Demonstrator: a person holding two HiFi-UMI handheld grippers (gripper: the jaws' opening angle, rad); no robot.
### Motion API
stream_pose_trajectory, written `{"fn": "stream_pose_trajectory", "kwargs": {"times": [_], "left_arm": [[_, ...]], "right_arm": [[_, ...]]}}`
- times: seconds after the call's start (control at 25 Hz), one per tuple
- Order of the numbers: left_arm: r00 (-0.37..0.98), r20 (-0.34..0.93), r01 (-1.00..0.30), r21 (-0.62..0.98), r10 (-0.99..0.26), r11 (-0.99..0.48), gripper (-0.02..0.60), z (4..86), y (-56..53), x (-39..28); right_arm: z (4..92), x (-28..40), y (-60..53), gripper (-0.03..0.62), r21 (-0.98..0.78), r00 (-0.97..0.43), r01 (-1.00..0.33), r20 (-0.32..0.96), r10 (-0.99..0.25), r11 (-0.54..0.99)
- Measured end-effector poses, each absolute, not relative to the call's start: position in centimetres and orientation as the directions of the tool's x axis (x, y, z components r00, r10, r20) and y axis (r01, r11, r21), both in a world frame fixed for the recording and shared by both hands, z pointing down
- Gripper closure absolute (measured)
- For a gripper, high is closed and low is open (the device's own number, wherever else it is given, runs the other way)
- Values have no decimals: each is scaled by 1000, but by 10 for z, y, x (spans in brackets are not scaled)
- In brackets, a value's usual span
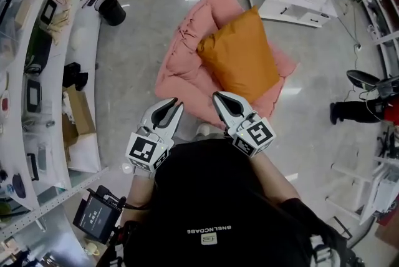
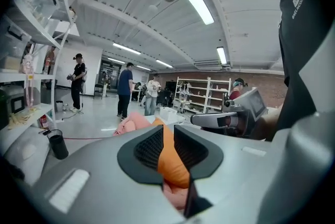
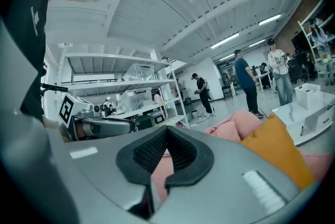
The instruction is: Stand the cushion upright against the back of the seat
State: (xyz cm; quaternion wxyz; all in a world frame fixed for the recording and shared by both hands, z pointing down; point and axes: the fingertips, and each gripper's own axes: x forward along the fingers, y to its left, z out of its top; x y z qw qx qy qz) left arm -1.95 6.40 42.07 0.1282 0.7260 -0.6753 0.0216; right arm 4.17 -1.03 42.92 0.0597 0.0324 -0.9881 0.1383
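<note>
The orange cushion rests on the pink seat; the left gripper has its jaws narrowly apart, holding nothing; the right gripper is closed and empty.

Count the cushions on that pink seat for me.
1. The orange cushion rests on the pink seat, toward its right side in the head view. No other cushion shows, though one could be hidden beneath it.
</note>
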Motion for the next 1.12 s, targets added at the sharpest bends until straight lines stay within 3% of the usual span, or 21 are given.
{"fn": "stream_pose_trajectory", "kwargs": {"times": [0.48,0.8,1.12], "left_arm": [[255,329,-967,113,-909,-230,429,442,-13,-39],[424,406,-897,65,-810,-437,337,468,-67,-52],[495,527,-798,-38,-691,-601,299,514,-117,-57]], "right_arm": [[438,43,-73,591,-320,-956,-281,173,-236,905],[437,45,-94,591,-312,-890,-453,207,-406,835],[440,59,-91,591,-285,-796,-604,264,-546,744]]}}
